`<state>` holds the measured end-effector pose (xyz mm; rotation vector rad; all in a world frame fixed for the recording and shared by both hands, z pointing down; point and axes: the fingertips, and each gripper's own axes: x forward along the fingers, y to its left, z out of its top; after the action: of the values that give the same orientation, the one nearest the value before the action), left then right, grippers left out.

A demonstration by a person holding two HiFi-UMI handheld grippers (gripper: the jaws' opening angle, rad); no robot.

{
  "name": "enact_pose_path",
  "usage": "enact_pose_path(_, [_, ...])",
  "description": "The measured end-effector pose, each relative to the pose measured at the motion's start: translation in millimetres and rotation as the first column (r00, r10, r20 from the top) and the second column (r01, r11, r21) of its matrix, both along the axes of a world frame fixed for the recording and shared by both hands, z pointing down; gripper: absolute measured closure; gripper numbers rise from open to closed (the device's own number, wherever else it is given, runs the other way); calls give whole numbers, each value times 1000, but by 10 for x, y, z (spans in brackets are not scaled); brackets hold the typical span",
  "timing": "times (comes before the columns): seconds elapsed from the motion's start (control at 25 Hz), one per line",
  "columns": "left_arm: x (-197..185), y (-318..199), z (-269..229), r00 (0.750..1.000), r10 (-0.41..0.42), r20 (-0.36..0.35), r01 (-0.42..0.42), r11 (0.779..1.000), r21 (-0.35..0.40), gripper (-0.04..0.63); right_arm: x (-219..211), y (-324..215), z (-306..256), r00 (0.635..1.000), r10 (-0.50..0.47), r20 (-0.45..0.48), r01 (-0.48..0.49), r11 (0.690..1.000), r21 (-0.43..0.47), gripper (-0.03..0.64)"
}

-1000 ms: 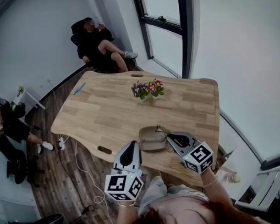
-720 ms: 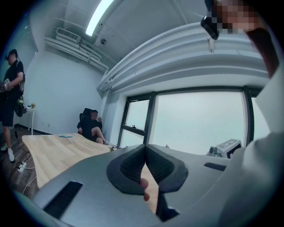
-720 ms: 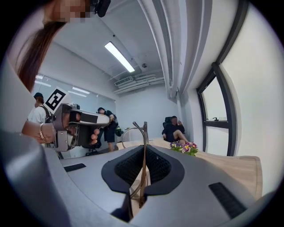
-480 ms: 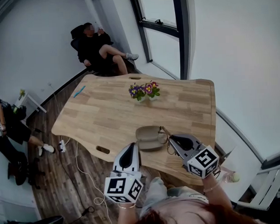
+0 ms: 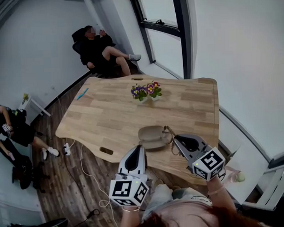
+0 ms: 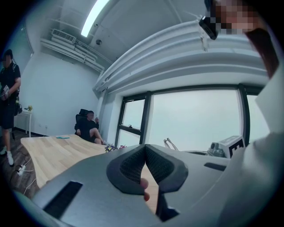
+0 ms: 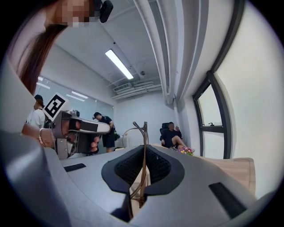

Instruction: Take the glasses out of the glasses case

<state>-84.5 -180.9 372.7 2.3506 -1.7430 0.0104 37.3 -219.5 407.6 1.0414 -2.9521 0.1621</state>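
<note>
**Head and gripper views.** We see the right gripper (image 7: pixel 143 155) clamped on the glasses (image 7: pixel 144 133). The thin metal frame stands upright between the two dark pads (image 7: pixel 128 166), pinched along the line where they meet, and it rises above their tips. From the head view, the glasses (image 5: pixel 167 131) sit at the tip of the right gripper (image 5: pixel 173 138), just beside the right edge of the glasses case (image 5: pixel 150 136). The case lies on the wooden table (image 5: pixel 109 112) near its front edge. The left gripper (image 5: pixel 141 148) is at the near side of the case. Its jaws (image 6: pixel 145 150) are pressed together with nothing between them. A pot of flowers (image 5: pixel 147 91) stands farther back, well apart from the case.
</note>
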Motion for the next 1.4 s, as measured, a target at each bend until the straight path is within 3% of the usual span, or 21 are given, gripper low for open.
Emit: enact_pose_path(1.4, [-706,336,-13,996,89,-24,-90,996,-12,594,-470,393,-337,987,157,-40,-154,986,61,604])
